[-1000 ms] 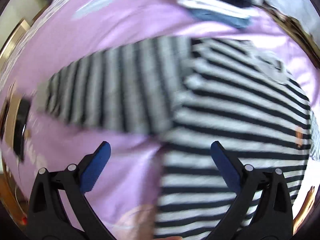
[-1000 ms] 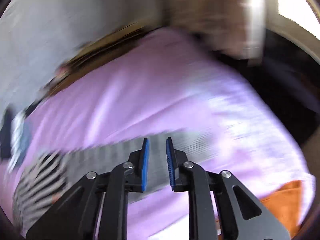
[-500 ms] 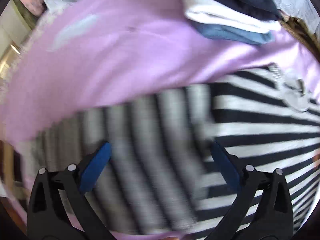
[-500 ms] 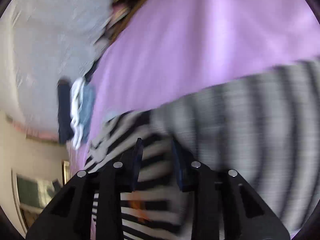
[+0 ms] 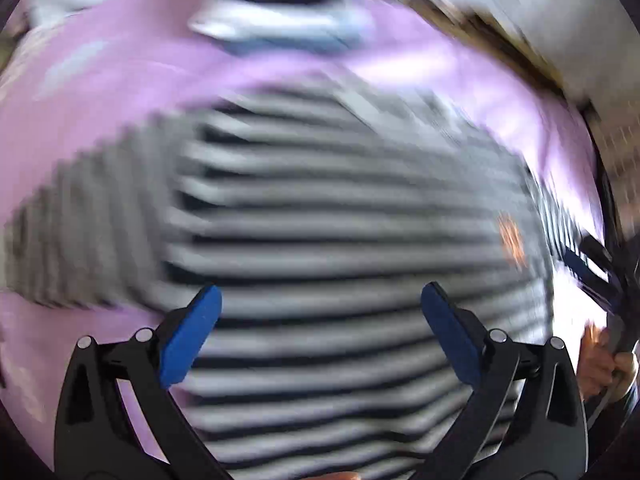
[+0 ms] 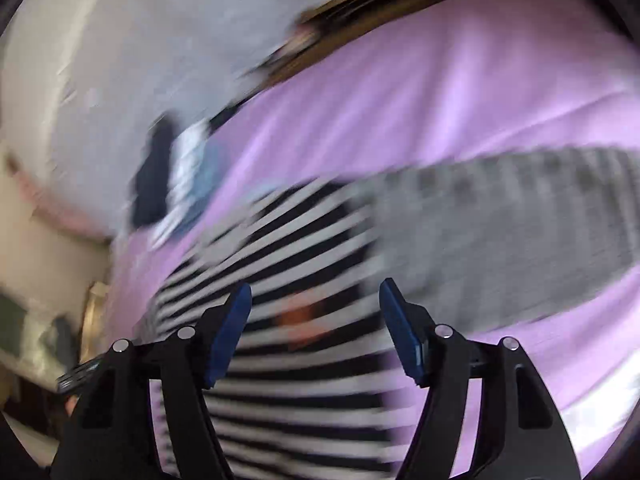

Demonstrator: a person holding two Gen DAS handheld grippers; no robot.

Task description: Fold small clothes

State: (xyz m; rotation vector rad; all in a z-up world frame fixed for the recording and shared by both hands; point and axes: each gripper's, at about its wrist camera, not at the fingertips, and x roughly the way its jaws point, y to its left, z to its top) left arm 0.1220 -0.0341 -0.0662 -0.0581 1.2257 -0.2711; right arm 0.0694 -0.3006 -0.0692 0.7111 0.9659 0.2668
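A black-and-white striped long-sleeved top (image 5: 340, 240) lies spread flat on a lilac sheet (image 5: 100, 92), sleeves out to both sides. It has a small orange patch (image 5: 510, 240). My left gripper (image 5: 320, 320) is open and empty above the top's body. In the right wrist view the same top (image 6: 312, 380) lies below my right gripper (image 6: 316, 320), which is open and empty above the orange patch (image 6: 300, 316). One sleeve (image 6: 520, 232) stretches to the right. Both views are blurred.
A stack of folded clothes, dark blue, white and light blue (image 5: 276, 12), sits at the far edge of the sheet; it also shows in the right wrist view (image 6: 176, 176). A pale wall (image 6: 120, 60) stands behind. The right gripper (image 5: 592, 272) shows at the left view's right edge.
My right gripper has opened and swung back over the top's body. My left gripper, open throughout, has moved from the left sleeve to the middle of the top.
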